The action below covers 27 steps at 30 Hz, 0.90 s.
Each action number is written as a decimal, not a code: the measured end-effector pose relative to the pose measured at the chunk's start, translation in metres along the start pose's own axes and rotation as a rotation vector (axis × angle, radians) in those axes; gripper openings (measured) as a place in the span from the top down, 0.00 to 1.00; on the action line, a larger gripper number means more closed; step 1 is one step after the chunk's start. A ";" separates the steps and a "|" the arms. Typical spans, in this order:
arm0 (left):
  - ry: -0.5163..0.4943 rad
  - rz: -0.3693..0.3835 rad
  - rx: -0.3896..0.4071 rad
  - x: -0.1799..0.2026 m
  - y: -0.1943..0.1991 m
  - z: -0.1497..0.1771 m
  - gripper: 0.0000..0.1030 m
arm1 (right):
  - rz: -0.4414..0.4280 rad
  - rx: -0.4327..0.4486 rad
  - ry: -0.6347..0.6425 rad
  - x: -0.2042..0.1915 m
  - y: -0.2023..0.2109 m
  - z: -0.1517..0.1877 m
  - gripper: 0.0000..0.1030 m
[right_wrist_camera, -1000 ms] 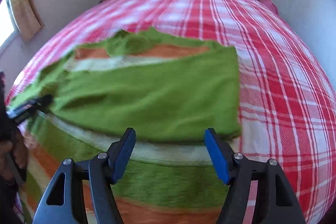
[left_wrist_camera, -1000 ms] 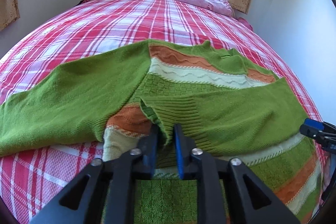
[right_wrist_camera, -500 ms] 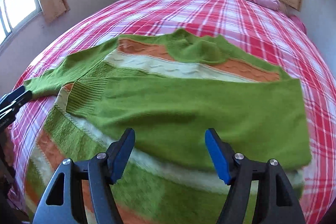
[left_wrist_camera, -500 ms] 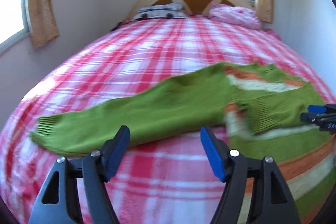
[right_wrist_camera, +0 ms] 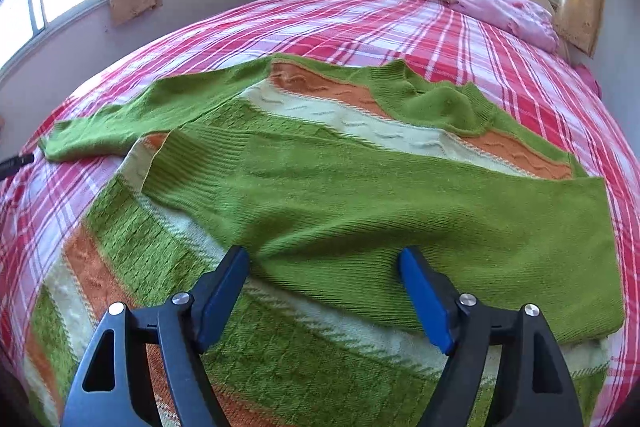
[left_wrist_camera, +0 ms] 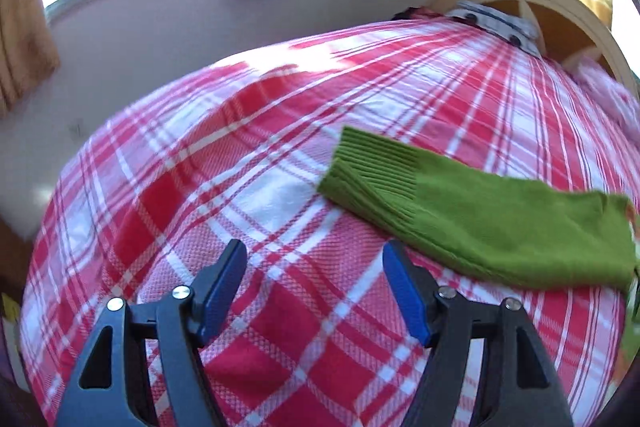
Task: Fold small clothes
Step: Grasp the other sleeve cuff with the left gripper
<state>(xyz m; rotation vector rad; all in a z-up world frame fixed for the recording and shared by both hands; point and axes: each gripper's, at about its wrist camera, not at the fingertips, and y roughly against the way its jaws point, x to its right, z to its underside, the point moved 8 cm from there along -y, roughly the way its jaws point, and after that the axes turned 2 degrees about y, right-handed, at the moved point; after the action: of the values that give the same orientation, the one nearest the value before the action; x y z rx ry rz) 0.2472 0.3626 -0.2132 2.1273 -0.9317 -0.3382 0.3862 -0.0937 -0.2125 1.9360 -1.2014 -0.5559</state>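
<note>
Sleeves come next: one lies folded across the green sweater (right_wrist_camera: 360, 211), so I judge the outstretched sleeve (left_wrist_camera: 460, 211) follows. Left gripper (left_wrist_camera: 316, 291) and right gripper (right_wrist_camera: 324, 295) gape wide, empty; I must pinch its cuff (left_wrist_camera: 372, 171).

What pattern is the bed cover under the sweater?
Red, pink and white plaid bed cover, clearest in the left wrist view.

Sweater (left_wrist_camera: 500, 223) body beyond frame edge

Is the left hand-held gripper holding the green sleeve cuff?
No. The left hand-held gripper is open over the checked bedsheet, with the sleeve cuff lying apart from it.
</note>
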 end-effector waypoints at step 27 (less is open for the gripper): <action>0.304 0.147 -0.032 0.012 -0.038 -0.028 0.62 | 0.040 -0.005 0.011 0.001 -0.003 0.002 0.16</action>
<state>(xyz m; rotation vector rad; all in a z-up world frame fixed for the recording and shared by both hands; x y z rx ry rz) 0.2889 0.3854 -0.2218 1.9966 -0.8892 0.0448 0.3869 -0.0944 -0.2159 1.9041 -1.2275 -0.5262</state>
